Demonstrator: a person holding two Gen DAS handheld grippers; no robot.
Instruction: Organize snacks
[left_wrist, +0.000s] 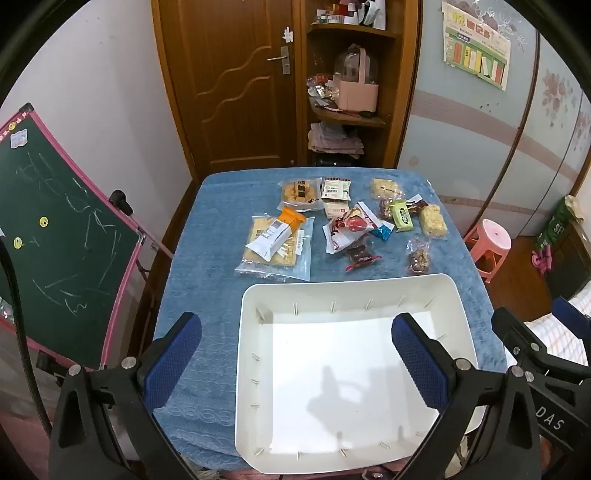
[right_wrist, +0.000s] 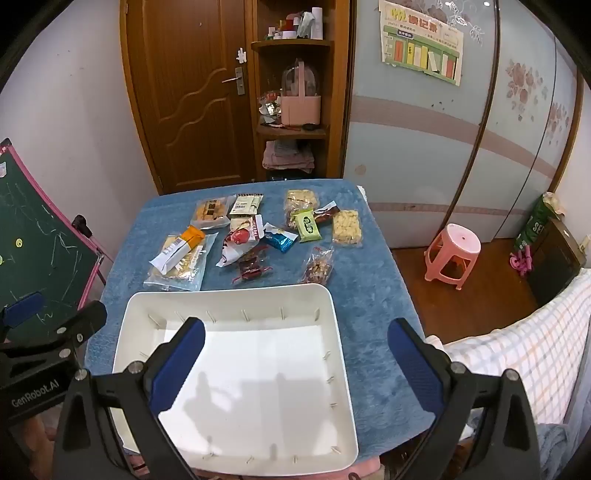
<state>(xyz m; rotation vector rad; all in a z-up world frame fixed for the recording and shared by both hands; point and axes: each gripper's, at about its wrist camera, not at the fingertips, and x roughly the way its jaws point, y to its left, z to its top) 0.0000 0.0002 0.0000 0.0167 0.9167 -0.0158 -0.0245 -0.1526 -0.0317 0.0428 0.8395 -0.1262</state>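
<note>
Nearest the cameras, the left gripper (left_wrist: 297, 354) and the right gripper (right_wrist: 295, 360) both hang above the near end of the desk (left_wrist: 207, 229), their blue-padded jaws spread wide with nothing between them. Below them sits a white rectangular plastic tray (left_wrist: 255, 295), empty, resting on the blue textured cloth that covers the desk.

Beyond the tray's far rim the snacks lie scattered and apart from it. Just past the rim are a small clear packet of dark nut pieces (left_wrist: 418, 256) and a small red-wrapped dark sweet (left_wrist: 360, 255). To the left lies a large clear bag of pale crackers (left_wrist: 275, 251) with an orange and white sachet (left_wrist: 277, 230) lying across it. In the middle is a white and red wrapper (left_wrist: 349, 227), beside a small blue foil packet (left_wrist: 382, 232) and a green wrapped bar (left_wrist: 402, 216). A pale puffed-grain bar (left_wrist: 433, 219) lies on the right. Farthest back are a round cookie in a clear wrapper (left_wrist: 297, 192), a white labelled packet (left_wrist: 335, 189), and what may be a second grain bar (left_wrist: 386, 188), though it is small in both views.
</note>
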